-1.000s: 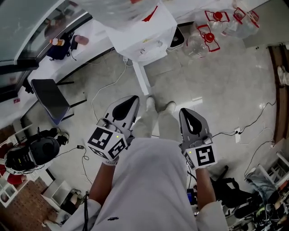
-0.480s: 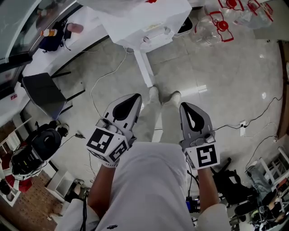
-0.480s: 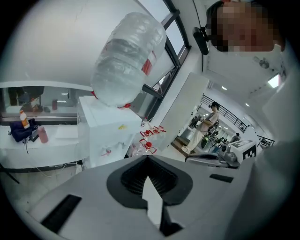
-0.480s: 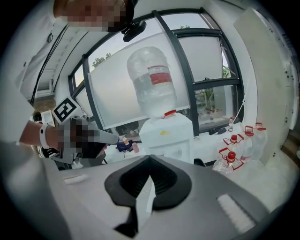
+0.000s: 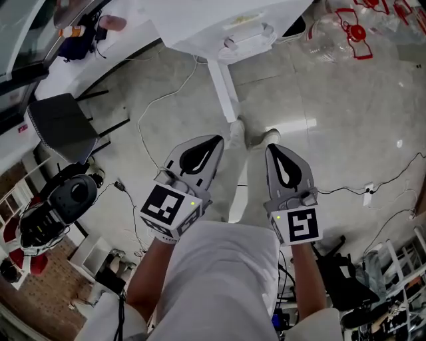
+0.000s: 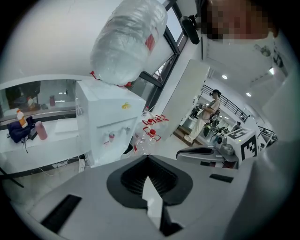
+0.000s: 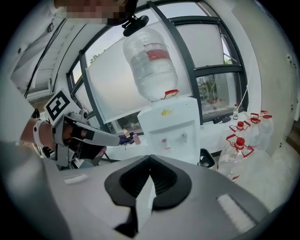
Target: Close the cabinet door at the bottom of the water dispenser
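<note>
Now, your left gripper (image 5: 213,142) and right gripper (image 5: 273,150): jaws squeezed shut, holding nothing. Door (image 5: 223,86) sticks out open from bottom of water dispenser (image 5: 219,20), just past your shoes (image 5: 237,130). Bend low, press shut tip on door's outer side, push slow till flat.

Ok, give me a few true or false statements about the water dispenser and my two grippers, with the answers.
1. The left gripper and the right gripper are both shut and empty. True.
2. The water dispenser has no bottle on top. False: a large clear bottle sits upside down on it.
3. Red-capped bottles stand beside the dispenser. True.
4. The right gripper is pressing on the dispenser. False: it is held well short of it.
</note>
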Motion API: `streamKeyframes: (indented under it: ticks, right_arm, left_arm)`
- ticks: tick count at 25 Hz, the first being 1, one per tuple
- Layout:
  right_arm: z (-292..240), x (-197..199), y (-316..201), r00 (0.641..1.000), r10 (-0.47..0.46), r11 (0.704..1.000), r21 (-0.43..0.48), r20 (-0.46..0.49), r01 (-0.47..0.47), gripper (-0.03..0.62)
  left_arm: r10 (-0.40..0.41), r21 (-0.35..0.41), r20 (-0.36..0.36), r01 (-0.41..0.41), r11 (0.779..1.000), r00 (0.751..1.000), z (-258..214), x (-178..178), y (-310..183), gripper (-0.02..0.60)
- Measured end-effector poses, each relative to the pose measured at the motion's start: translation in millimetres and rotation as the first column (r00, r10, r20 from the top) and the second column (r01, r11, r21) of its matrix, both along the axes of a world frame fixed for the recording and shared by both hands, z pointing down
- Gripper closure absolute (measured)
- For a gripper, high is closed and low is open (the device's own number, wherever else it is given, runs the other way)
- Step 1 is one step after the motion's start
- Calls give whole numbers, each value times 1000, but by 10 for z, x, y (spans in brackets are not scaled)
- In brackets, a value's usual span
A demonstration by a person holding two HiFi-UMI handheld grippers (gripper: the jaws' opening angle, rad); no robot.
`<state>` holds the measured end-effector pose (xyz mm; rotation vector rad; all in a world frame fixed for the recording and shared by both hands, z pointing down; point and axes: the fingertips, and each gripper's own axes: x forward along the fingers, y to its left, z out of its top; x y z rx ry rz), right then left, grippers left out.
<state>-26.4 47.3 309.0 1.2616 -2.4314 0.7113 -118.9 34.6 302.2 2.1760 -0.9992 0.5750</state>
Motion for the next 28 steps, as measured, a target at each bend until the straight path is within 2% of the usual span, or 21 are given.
streamKeyframes:
  ticks: [10, 15, 21, 28]
  right_arm:
    - [596, -93, -92, 999, 8, 1000, -18, 42, -7, 557]
    - [946, -106, -94, 999, 9, 999, -49, 43, -6, 543]
    - [1449, -146, -67, 998, 24, 995, -97, 54, -19, 528]
    - [1911, -266, -56, 999, 14, 992, -123, 41, -9, 496]
  left_arm:
    - [-30, -22, 11, 30, 999, 999, 454, 36, -42, 577]
    - [-50, -60, 9, 50, 997, 999, 713, 65, -11, 577]
    - [-60, -75, 50, 64, 995, 997, 1105, 35, 22, 575]
    - [-73, -93, 61, 78, 993, 995, 1447, -35, 77, 577]
